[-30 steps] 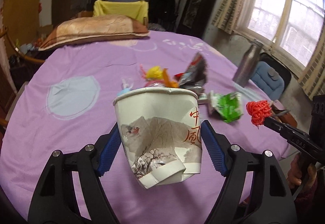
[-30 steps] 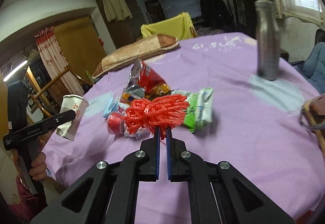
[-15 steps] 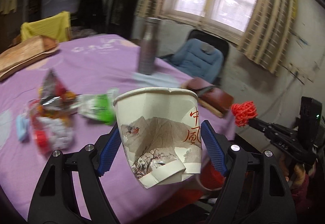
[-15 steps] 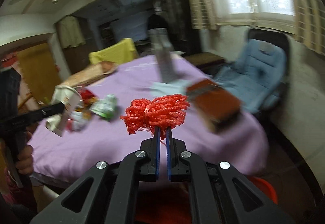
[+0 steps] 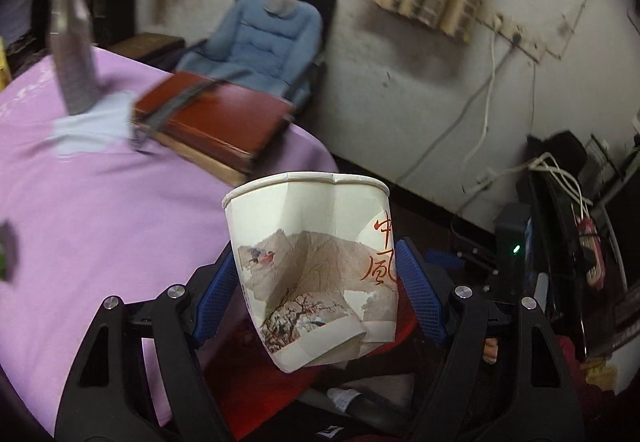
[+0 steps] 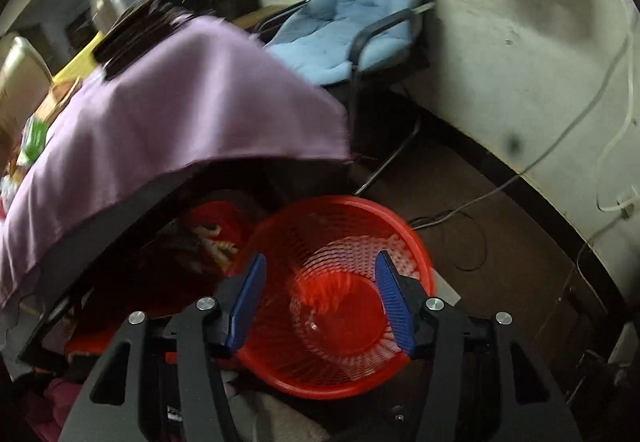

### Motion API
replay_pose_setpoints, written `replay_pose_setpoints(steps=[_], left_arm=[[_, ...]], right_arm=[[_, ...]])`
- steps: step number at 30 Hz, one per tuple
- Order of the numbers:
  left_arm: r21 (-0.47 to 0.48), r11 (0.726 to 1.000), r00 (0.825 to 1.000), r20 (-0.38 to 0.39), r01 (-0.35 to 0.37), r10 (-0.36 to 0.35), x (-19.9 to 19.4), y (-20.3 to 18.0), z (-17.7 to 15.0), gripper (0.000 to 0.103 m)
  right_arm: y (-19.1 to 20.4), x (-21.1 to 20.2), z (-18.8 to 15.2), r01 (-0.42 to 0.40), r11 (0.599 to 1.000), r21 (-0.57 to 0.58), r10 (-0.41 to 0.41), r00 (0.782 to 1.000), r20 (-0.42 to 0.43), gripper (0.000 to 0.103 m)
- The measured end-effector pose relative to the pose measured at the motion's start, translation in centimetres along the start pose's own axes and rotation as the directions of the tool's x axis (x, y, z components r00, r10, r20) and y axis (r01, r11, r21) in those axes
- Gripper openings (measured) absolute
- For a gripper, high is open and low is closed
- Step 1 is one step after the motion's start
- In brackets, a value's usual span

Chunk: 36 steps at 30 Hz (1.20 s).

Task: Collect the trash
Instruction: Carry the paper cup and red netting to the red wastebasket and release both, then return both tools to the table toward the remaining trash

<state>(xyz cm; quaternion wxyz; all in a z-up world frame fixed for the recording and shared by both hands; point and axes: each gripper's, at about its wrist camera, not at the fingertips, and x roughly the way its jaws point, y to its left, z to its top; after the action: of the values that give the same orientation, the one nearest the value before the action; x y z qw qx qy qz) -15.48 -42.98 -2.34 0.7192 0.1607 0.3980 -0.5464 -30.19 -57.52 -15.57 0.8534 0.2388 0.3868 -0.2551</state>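
The right gripper [image 6: 320, 298], jaws just opened and empty, is hanging directly over the red basket [image 6: 400, 226] where its red mesh wad [image 6: 326, 294] is falling, while the left gripper [image 5: 316, 286] is clamping the crumpled paper cup [image 5: 316, 266], awaiting the same drop.

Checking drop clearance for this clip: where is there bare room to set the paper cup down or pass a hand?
The red basket is nearly bare: only the red mesh scrap lies in it, under the open right tool. Purple tablecloth is bare between the bottle, the brown case and the cup. Dark floor between basket and wall holds only cables. Under the table it is crowded.
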Motion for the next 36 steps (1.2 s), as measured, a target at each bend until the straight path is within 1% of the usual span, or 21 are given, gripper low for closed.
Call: replay_pose_setpoints(steps=[1,3,4,6,8,10,12,17,23,29,32,36], left_arm=[[0.014,1.000,1.000,-0.019,0.014,-0.013,1.1,-0.7,0.2,0.076],[0.053,0.998,0.998,-0.050,0.036,-0.033,3.5,-2.4,0.6,0.077],[0.071,0.997,0.997,-0.060,0.043,-0.039,4.4,-3.0,0.8,0.077],[0.096,0.994,0.996,-0.075,0.058,-0.050,5.0,-3.9,0.6,0.077],[0.113,0.992,0.995,-0.088,0.063,-0.053,5.8,-4.8,0.8,0.077],[0.116,0.992,0.995,-0.090,0.057,-0.047,6.5,-5.3,1.3,0.085],[0.116,0.992,0.997,-0.074,0.046,-0.037,6.3,-5.6,0.9,0.090],[0.113,0.994,0.999,-0.048,0.012,-0.007,5.0,-5.1,0.6,0.092],[0.069,0.997,1.000,-0.014,-0.017,0.018,2.9,-3.0,0.3,0.092],[0.020,0.999,0.998,0.039,-0.049,0.048,-0.1,-0.8,-0.3,0.092],[-0.010,0.998,0.995,0.073,-0.062,0.062,-2.0,0.4,-0.7,0.093],[-0.050,0.996,0.989,0.125,-0.077,0.083,-4.7,1.8,-1.3,0.094]], right_arm=[[-0.8,-0.5,0.2,0.004,1.000,0.017,-0.004,1.000,0.024,0.057],[-2.8,-2.0,0.9,0.034,0.998,0.057,-0.039,0.995,0.089,0.063],[-3.7,-2.7,1.2,0.051,0.996,0.075,-0.059,0.991,0.121,0.064],[-4.8,-3.7,1.2,0.059,0.994,0.094,-0.072,0.986,0.151,0.065],[-5.6,-4.0,1.0,0.053,0.992,0.112,-0.071,0.984,0.166,0.065],[-6.1,-4.1,0.9,0.043,0.991,0.127,-0.064,0.983,0.170,0.065],[-6.2,-4.0,0.7,0.030,0.991,0.131,-0.052,0.984,0.168,0.065],[-6.3,-4.5,0.6,0.016,0.991,0.130,-0.038,0.985,0.171,0.065],[-3.8,-5.2,0.8,-0.002,0.996,0.088,-0.014,0.983,0.183,0.067],[0.0,-6.6,1.5,-0.003,1.000,-0.002,0.003,0.978,0.208,0.076],[1.9,-7.7,1.8,-0.001,0.999,-0.041,0.010,0.972,0.234,0.085],[4.1,-9.3,2.1,-0.002,0.997,-0.083,0.023,0.964,0.266,0.089]])
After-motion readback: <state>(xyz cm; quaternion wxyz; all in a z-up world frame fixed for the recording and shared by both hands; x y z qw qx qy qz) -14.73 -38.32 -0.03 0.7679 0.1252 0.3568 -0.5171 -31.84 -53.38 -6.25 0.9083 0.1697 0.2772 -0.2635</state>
